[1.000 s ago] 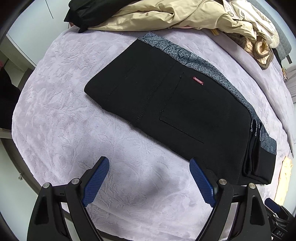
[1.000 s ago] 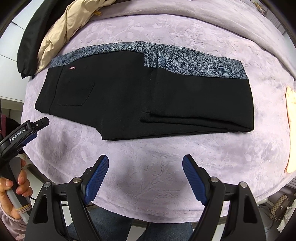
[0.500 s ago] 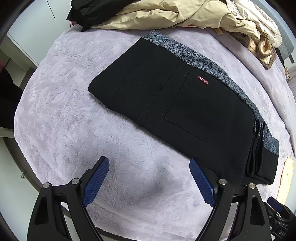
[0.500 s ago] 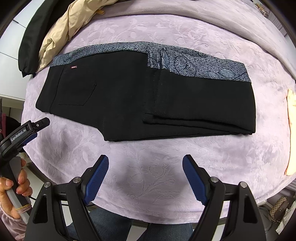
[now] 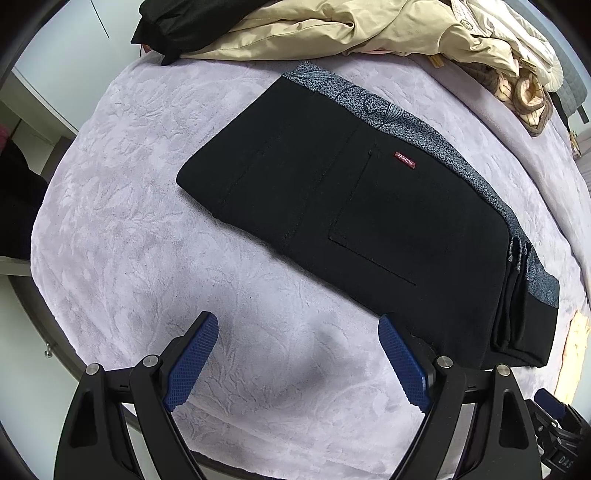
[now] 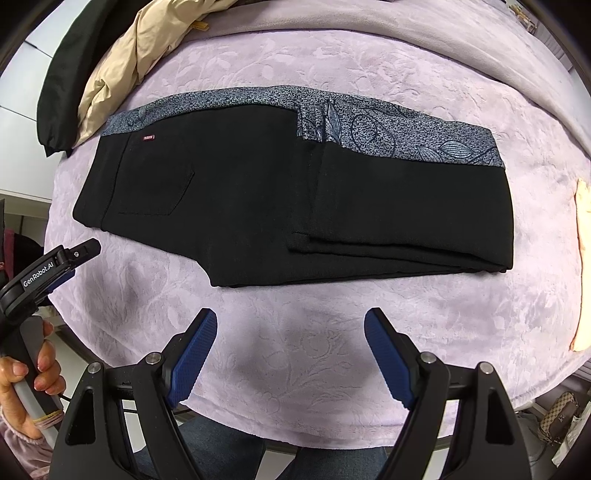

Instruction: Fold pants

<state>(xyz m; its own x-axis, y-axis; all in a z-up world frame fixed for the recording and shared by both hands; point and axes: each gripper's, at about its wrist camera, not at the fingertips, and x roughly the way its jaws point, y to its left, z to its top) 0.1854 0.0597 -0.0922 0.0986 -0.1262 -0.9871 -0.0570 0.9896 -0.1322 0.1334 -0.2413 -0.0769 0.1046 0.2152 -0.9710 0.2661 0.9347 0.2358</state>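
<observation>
I hold both tongs, left [image 5: 297,363] and right [image 6: 291,354], spread and empty; the pants [image 6: 258,206] lie just beyond, long axis left-right, right nearer.

Folded black pants with grey patterned waistband [image 5: 373,214] flat on embossed lilac blanket [image 5: 147,229]. Left gripper [image 5: 297,363] jaws wide, empty, above blanket.

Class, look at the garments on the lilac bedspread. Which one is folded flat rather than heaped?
The black pants with a grey patterned side band. They lie flat in neat layers; the beige jacket and black garment are crumpled heaps.
</observation>
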